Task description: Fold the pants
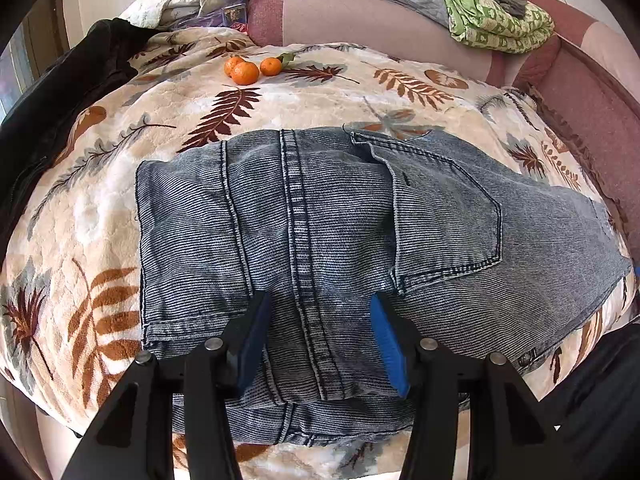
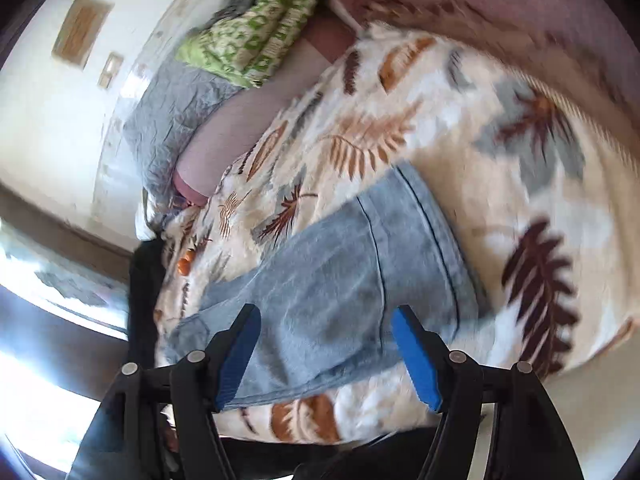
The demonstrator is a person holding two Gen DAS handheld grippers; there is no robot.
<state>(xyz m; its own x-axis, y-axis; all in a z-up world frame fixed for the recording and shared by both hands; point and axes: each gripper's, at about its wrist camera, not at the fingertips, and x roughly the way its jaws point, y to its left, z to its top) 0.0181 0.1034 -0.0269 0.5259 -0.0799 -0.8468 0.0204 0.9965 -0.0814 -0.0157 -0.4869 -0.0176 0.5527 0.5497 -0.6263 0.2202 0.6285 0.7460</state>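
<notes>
The pants lay folded into a thick blue denim bundle on the leaf-printed blanket, seams running away from me and a back pocket uppermost; my left gripper stood over the near edge with its jaws apart, straddling the centre seam and pinching nothing; my right gripper hung over the other end of the cloth, jaws likewise apart and empty, though that view was smeared and I could not be sure how close the pads were to the fabric. I judged the denim heavy for cloth, limp yet stiff along its stitched seams, not slippery and in no way fragile; the stacked layers would slide over one another, so the near hem or a thick seam, taken through all layers, looked the soundest hold. The blanket was plush and soft, likely to yield under pressure; three oranges sat well beyond the bundle, a dark garment lay at the left, and a green patterned quilt rested on the pink headboard.
</notes>
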